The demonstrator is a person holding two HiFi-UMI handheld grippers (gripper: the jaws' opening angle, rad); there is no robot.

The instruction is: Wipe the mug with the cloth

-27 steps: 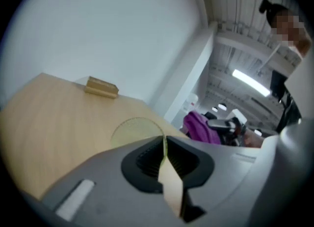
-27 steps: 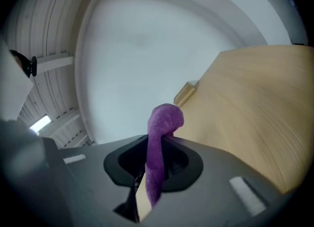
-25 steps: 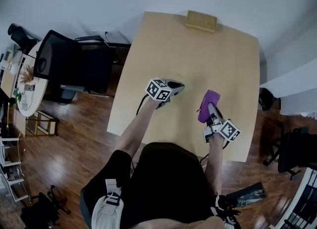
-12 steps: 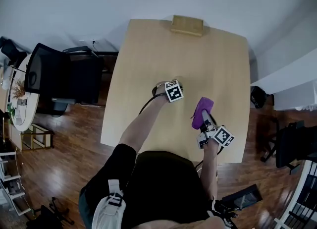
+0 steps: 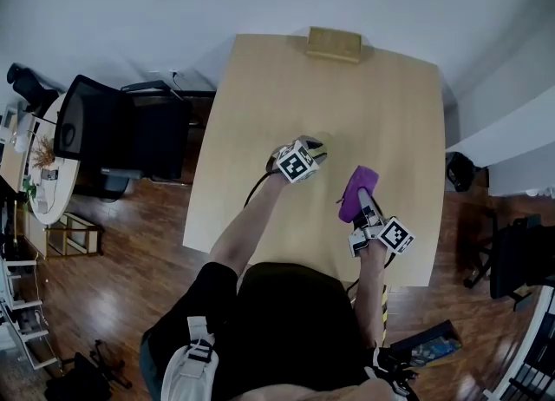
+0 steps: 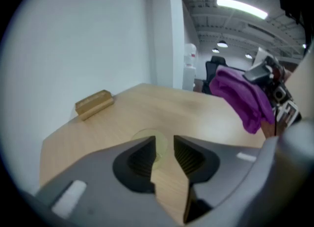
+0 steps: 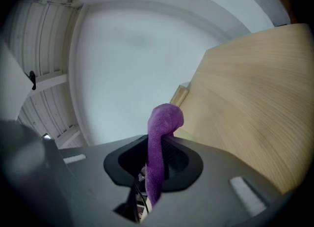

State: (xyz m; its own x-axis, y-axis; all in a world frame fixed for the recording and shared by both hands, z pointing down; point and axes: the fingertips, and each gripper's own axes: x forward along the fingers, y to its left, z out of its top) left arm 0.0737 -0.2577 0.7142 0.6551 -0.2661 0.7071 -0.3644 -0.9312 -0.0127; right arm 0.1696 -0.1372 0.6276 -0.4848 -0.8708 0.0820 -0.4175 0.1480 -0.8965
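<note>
The mug (image 6: 143, 134), pale yellow-green with a round rim, sits on the table (image 5: 381, 95) near the middle of the head view, right at the tips of the left tongs (image 6: 165, 147). Those jaws have just been opening and stand spread, with only the mug's edge showing in the gap and the pads not pressing it. To the mug's right, the right tongs (image 5: 365, 211) pinch the purple cloth (image 7: 159, 142), a fuzzy fold rising out of the jaws, apart from the mug.
</note>
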